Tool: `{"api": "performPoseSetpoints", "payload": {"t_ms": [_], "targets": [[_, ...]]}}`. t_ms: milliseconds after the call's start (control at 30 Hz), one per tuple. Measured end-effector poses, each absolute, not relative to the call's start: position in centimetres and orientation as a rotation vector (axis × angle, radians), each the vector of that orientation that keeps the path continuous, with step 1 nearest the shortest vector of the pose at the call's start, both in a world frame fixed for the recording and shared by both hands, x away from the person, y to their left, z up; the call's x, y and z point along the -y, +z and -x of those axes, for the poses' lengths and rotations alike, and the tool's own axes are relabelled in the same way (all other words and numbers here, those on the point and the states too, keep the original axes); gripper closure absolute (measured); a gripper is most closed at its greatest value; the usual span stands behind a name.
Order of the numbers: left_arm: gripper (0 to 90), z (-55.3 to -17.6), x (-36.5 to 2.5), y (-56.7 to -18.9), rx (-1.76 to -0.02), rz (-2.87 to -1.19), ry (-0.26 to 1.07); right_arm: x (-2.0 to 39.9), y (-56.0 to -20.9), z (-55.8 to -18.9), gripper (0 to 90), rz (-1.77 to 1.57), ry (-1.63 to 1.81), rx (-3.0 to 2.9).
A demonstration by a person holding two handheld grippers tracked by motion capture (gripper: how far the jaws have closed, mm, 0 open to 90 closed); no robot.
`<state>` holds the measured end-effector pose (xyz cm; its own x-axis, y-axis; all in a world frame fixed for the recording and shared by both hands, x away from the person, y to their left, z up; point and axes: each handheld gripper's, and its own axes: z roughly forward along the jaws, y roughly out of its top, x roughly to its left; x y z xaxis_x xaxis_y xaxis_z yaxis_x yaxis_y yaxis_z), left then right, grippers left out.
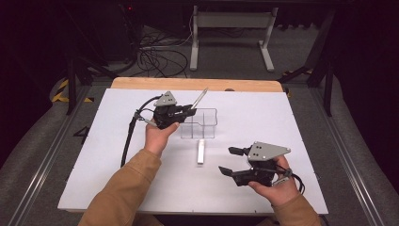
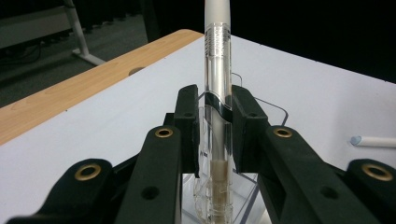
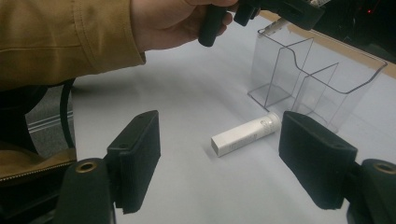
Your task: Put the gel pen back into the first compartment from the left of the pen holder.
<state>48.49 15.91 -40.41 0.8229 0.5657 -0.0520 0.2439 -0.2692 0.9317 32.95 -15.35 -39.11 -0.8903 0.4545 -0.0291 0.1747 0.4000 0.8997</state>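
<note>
The left hand-held gripper [image 2: 214, 126] is clamping a light, slick, stiff pen [image 2: 217, 84] mid-barrel above the clear holder [image 1: 200, 123]; the right hand-held gripper [image 3: 219, 161] is hanging open over the desk [image 1: 291, 122].

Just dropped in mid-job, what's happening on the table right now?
A person works two claws over a white table. The left claw is shut on a clear plastic pen with a white cap, its lower end inside the clear plastic divided organizer box. The right claw is open above the table, with a white capped tube lying untouched ahead of it beside the box.
</note>
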Motion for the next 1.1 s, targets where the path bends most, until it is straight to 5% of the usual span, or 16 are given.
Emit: {"api": "performPoseSetpoints", "payload": {"t_ms": [633,933,1100], "targets": [[73.7,-48.4,-16.1,-40.9,-0.642,-1.95,0.335,15.4,-39.1,-32.9,30.0,-0.557,1.492,-2.388],[37.9,-47.5,-16.4,-39.7,-0.68,-1.925,0.365,15.6,-38.9,-33.0,30.0,-0.566,1.499,-2.378],[27.1,-46.4,-16.8,-38.6,-0.656,-1.907,0.407,16.0,-38.7,-33.0,30.0,-0.58,1.499,-2.358]]}}
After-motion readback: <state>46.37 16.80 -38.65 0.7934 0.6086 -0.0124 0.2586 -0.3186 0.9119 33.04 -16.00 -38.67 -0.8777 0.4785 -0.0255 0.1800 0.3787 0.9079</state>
